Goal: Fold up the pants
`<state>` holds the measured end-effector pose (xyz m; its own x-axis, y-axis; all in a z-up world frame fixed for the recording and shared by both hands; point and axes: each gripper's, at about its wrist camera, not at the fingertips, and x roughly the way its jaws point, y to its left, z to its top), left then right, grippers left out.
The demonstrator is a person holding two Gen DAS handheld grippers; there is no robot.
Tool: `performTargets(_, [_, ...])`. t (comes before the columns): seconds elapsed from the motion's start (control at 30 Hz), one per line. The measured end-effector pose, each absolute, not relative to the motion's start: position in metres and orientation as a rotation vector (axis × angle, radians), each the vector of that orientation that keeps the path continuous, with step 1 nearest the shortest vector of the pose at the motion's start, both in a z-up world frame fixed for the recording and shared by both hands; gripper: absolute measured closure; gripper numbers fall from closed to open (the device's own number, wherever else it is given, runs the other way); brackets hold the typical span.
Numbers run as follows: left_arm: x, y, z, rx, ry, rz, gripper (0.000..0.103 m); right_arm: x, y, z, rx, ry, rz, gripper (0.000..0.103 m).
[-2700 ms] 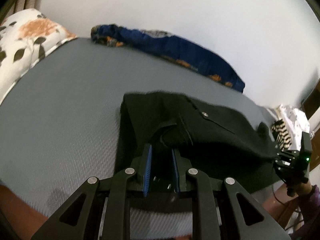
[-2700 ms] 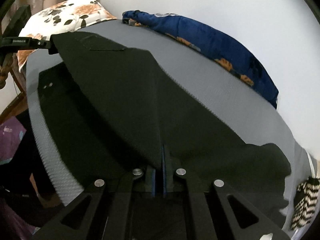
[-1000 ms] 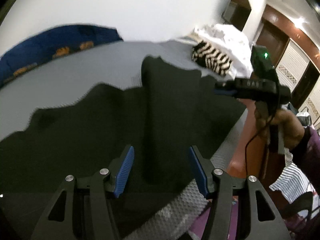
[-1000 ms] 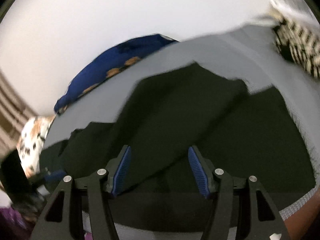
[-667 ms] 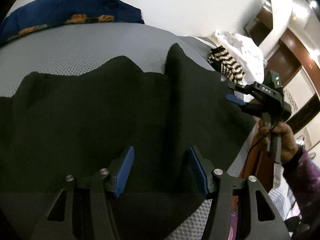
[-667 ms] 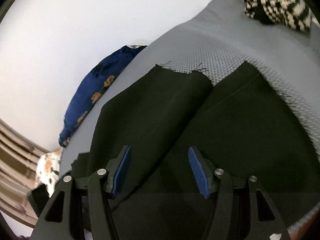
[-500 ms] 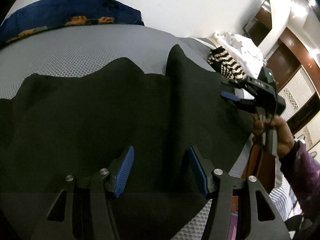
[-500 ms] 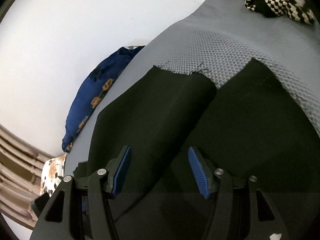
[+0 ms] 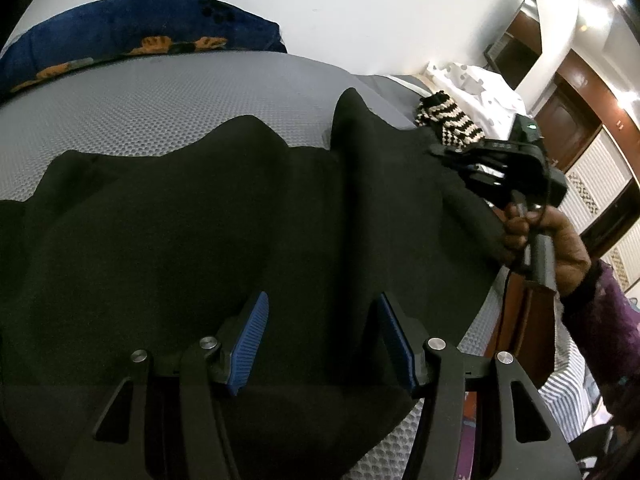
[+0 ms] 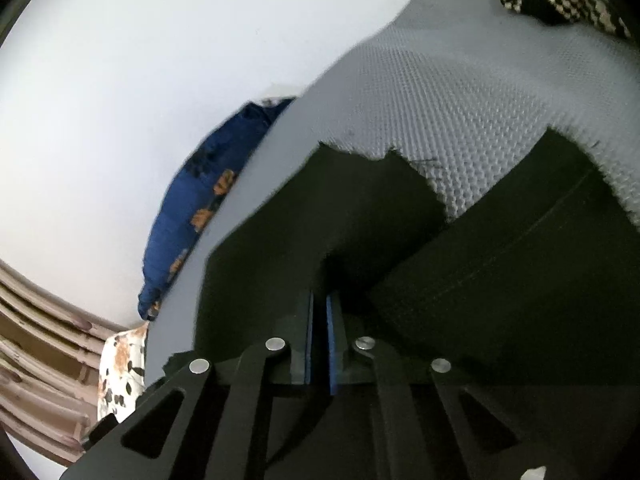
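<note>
The black pants (image 9: 248,216) lie spread on the grey bed (image 9: 160,96), one leg doubled over the other. The right tool (image 10: 319,320) is pinched onto the cloth near the leg ends, probably to carry that end across for the next fold. The left tool (image 9: 320,332) hovers over the middle, blue pads (image 9: 248,340) apart and gripping nothing, apparently ready to steady the fabric.

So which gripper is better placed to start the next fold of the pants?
The right gripper: its jaws are closed at the pants near the leg ends, seemingly pinching fabric. The left gripper hangs open above the cloth, gripping nothing.
</note>
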<state>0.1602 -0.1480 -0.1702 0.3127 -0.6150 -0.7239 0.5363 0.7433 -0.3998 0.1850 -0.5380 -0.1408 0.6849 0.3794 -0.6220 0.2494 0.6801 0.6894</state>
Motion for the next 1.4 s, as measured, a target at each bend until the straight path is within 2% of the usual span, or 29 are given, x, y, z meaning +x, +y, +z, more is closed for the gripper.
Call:
performTargets(0.23, [0.14, -0.135, -0.162, -0.118, 0.932, -0.771, 0.045, 0.125, -0.554, -0.093, 0.837, 0.729, 0.036, 0.098])
performTargets(0.37, [0.123, -0.131, -0.156, -0.133, 0.949, -0.856, 0.045, 0.096, -0.56, -0.086, 0.879, 0.718, 0.018, 0.098])
performTargets(0.47, [0.112, -0.126, -0.152, -0.25, 1.029, -0.933, 0.044, 0.086, -0.558, -0.078, 0.884, 0.702, 0.02, 0.098])
performTargets(0.53, [0.109, -0.125, -0.152, -0.364, 1.115, -1.014, 0.04, 0.081, -0.558, -0.074, 0.877, 0.694, 0.025, 0.098])
performTargets(0.67, [0.103, -0.13, -0.155, -0.464, 1.21, -1.028, 0.038, 0.079, -0.56, -0.074, 0.89, 0.687, 0.029, 0.098])
performTargets(0.87, [0.115, -0.125, -0.166, -0.59, 1.23, -0.943, 0.038, 0.072, -0.562, -0.075, 0.894, 0.678, 0.036, 0.098])
performTargets(1.13, [0.131, -0.131, -0.163, -0.617, 1.184, -0.862, 0.038, 0.061, -0.568, -0.079, 0.911, 0.666, 0.027, 0.098])
performTargets(1.4, [0.132, -0.145, -0.172, -0.574, 1.218, -0.868, 0.038, 0.053, -0.575, -0.115, 0.913, 0.729, -0.038, 0.099])
